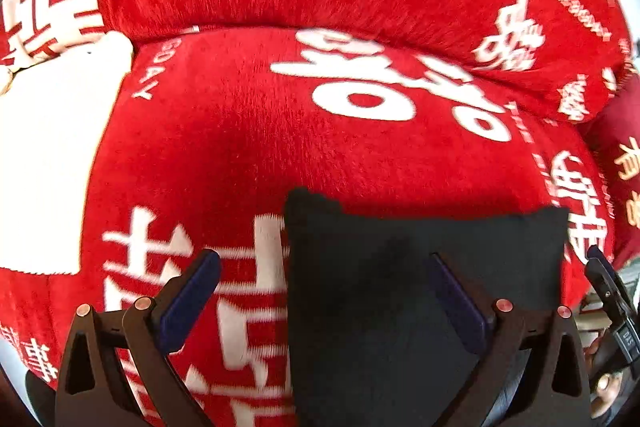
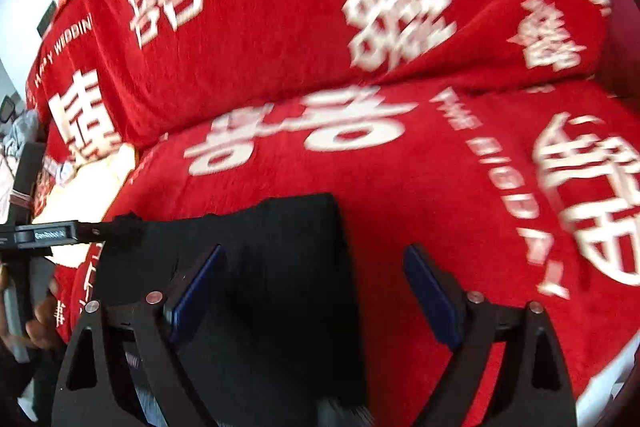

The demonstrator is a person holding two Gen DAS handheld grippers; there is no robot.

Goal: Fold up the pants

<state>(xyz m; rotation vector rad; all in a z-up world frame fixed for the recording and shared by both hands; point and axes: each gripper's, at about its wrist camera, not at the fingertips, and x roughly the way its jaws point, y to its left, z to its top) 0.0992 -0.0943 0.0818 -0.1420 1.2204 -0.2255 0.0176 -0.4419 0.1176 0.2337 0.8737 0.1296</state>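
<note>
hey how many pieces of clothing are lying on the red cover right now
2 visible. Black pants, folded flat on the red cover under both open grippers; a white garment at its left side. More may lie out of view.

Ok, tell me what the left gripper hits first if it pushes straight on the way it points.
Probably the black pants: the open left gripper points down at their left edge, with the red blanket just beside. Depth is hard to judge in this view.
</note>
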